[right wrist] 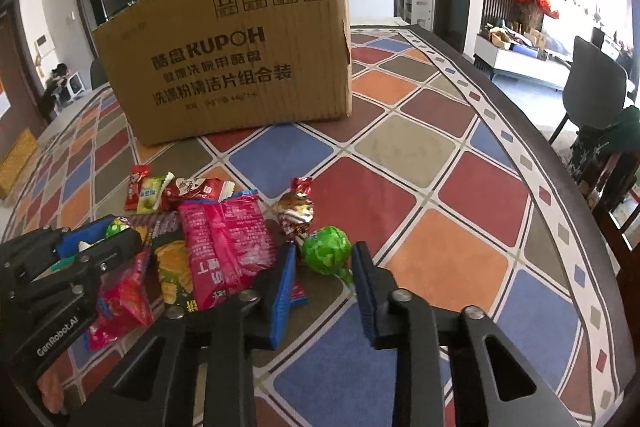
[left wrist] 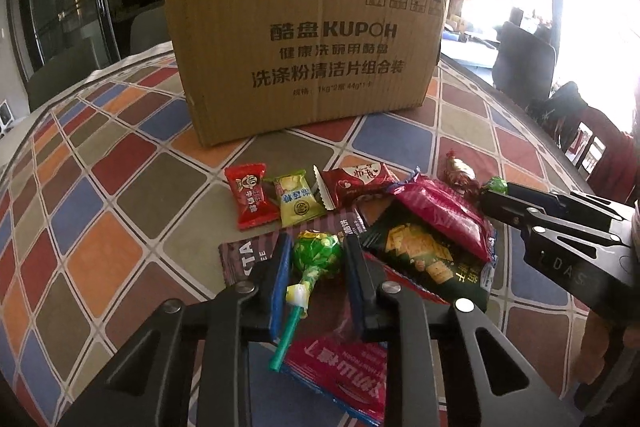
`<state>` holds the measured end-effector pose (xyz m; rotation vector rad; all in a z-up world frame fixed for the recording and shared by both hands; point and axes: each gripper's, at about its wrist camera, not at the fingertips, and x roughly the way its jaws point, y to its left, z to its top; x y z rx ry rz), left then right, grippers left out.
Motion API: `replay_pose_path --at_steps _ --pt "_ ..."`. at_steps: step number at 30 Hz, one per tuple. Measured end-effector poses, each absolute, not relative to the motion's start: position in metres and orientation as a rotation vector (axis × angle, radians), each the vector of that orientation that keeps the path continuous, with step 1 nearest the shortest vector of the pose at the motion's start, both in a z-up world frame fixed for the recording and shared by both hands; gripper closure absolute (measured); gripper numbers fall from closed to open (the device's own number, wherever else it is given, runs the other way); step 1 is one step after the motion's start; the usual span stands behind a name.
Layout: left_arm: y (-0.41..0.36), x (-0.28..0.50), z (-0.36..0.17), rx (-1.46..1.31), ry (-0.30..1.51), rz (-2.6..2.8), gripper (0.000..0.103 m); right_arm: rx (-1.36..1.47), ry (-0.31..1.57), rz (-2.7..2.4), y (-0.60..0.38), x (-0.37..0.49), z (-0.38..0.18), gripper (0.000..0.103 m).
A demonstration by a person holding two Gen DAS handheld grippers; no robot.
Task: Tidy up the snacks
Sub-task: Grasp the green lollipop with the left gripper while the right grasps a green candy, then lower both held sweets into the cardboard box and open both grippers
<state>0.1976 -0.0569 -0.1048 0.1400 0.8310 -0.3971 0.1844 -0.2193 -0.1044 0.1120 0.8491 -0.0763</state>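
Observation:
A pile of snacks lies on the checkered tablecloth in front of a brown cardboard box (left wrist: pixel 308 43), also in the right wrist view (right wrist: pixel 232 59). My left gripper (left wrist: pixel 318 259) is open, its fingers on either side of a green lollipop (left wrist: pixel 316 255) that lies on the packets. My right gripper (right wrist: pixel 324 263) is open around a second green lollipop (right wrist: pixel 326 253) on the cloth. A magenta packet (right wrist: pixel 224 247), a dark cracker packet (left wrist: pixel 424 259) and small wrapped candies (left wrist: pixel 252 195) lie between and behind them.
A foil-wrapped candy (right wrist: pixel 298 211) lies just behind the right lollipop. The table edge (right wrist: pixel 532 163) curves along the right, with chairs (right wrist: pixel 596 83) beyond it. Each gripper shows in the other's view, the right one (left wrist: pixel 496 195) and the left one (right wrist: pixel 100 239).

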Motion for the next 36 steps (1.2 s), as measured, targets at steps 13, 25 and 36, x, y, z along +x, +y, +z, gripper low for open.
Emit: replay_pose_path --at_steps 13,25,36 --pt "-0.054 0.183 -0.077 0.116 0.765 -0.396 0.077 0.087 0.783 -0.037 -0.208 0.173 -0.08 0.076" --pt "-0.045 0.165 -0.038 0.082 0.685 -0.38 0.077 0.08 0.69 0.026 -0.193 0.16 -0.043 0.076" --pt "-0.034 0.174 0.014 0.073 0.571 -0.354 0.077 0.044 0.568 0.074 -0.183 0.167 0.006 0.076"
